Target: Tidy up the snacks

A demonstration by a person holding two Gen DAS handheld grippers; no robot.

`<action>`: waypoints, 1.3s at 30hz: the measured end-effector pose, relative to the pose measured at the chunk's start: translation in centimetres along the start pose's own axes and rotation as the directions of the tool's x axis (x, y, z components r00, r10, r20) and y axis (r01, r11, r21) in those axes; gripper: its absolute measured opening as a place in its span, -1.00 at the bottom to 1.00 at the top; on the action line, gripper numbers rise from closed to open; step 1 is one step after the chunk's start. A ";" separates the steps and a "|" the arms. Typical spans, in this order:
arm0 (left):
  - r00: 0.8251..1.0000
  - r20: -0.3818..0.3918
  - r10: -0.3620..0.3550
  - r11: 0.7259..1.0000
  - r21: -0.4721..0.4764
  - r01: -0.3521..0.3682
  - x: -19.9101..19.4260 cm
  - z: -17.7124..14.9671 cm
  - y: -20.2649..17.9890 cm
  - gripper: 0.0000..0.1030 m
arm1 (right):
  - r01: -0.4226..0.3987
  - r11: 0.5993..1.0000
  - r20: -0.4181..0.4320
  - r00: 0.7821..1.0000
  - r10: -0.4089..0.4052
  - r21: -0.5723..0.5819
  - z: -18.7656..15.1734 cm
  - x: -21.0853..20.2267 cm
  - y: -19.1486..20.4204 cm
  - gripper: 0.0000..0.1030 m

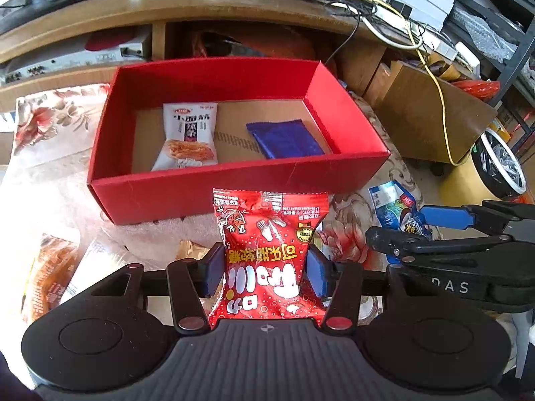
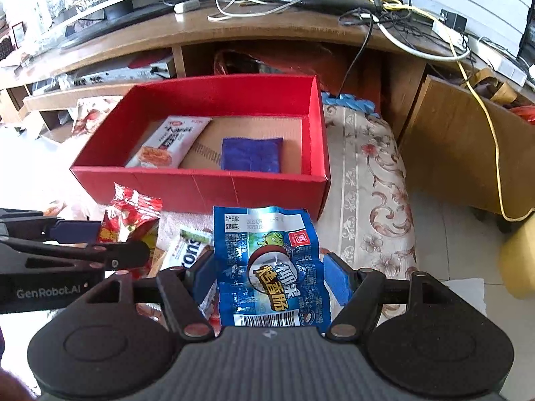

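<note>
My left gripper is shut on a red candy packet, held up just in front of the red box. My right gripper is shut on a blue sausage packet, also before the red box. Inside the box lie a white snack packet on the left and a dark blue packet on the right. Each gripper shows in the other's view: the right gripper with its blue packet, the left gripper with its red packet.
Several loose snack packets lie on the floral cloth below the grippers; an orange packet lies at the left. Behind the box stands a wooden desk with tangled cables. A wooden cabinet is at the right.
</note>
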State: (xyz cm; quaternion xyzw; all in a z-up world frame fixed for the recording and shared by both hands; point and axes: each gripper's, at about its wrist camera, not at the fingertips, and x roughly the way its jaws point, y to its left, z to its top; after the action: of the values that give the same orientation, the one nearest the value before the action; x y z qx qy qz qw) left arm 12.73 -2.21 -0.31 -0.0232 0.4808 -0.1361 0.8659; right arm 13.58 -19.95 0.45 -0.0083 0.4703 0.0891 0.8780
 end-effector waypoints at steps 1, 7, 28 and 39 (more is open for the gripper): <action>1.000 0.006 0.002 1.000 0.004 -0.002 -0.1 0.1 -0.1 0.13 | -0.002 1.000 0.005 1.000 0.002 0.000 0.1 -0.1 0.0 0.20; 0.999 0.037 0.006 1.000 0.016 -0.007 -0.6 0.4 -0.4 0.13 | -0.004 1.000 0.028 1.000 0.004 -0.001 0.6 -0.3 0.1 0.20; 0.996 0.093 0.016 1.000 0.013 -0.017 -1.3 1.5 -0.5 0.12 | -0.009 1.000 0.079 0.997 0.008 0.018 2.2 -0.6 0.0 0.20; 0.992 0.121 0.028 0.999 0.016 -0.030 -1.3 2.7 -0.7 0.10 | -0.008 0.999 0.106 0.994 0.004 0.036 3.5 -0.6 -0.4 0.20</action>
State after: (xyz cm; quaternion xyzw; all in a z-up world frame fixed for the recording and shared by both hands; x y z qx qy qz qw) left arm 14.19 -2.76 2.31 -0.0169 0.4265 -0.1260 0.8955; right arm 16.20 -20.05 2.85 0.0140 0.4245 0.0834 0.9015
